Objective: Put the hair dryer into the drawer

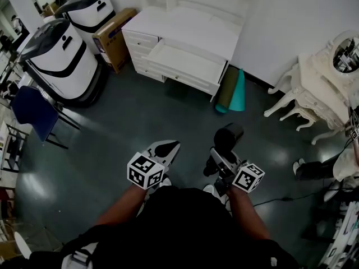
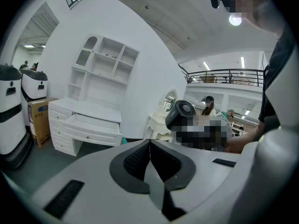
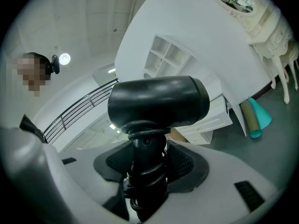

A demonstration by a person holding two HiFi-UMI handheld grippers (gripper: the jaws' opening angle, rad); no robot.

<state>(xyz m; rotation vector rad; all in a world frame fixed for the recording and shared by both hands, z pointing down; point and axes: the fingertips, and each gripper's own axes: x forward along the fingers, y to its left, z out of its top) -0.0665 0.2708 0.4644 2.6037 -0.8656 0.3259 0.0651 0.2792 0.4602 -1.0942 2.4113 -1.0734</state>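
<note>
A black hair dryer with its cord wound round the handle stands upright in my right gripper, which is shut on the handle. From the head view the hair dryer and right gripper hover over the dark floor. My left gripper is beside it, shut and empty; its jaws meet in the left gripper view. The white desk stands ahead with its wide drawer pulled open. The left gripper view also shows the hair dryer and the open drawer.
A green and teal rolled mat leans at the desk's right. Two white robots and a cardboard box stand left. A blue chair is at far left. An ornate white table stands right. Cables lie on the floor.
</note>
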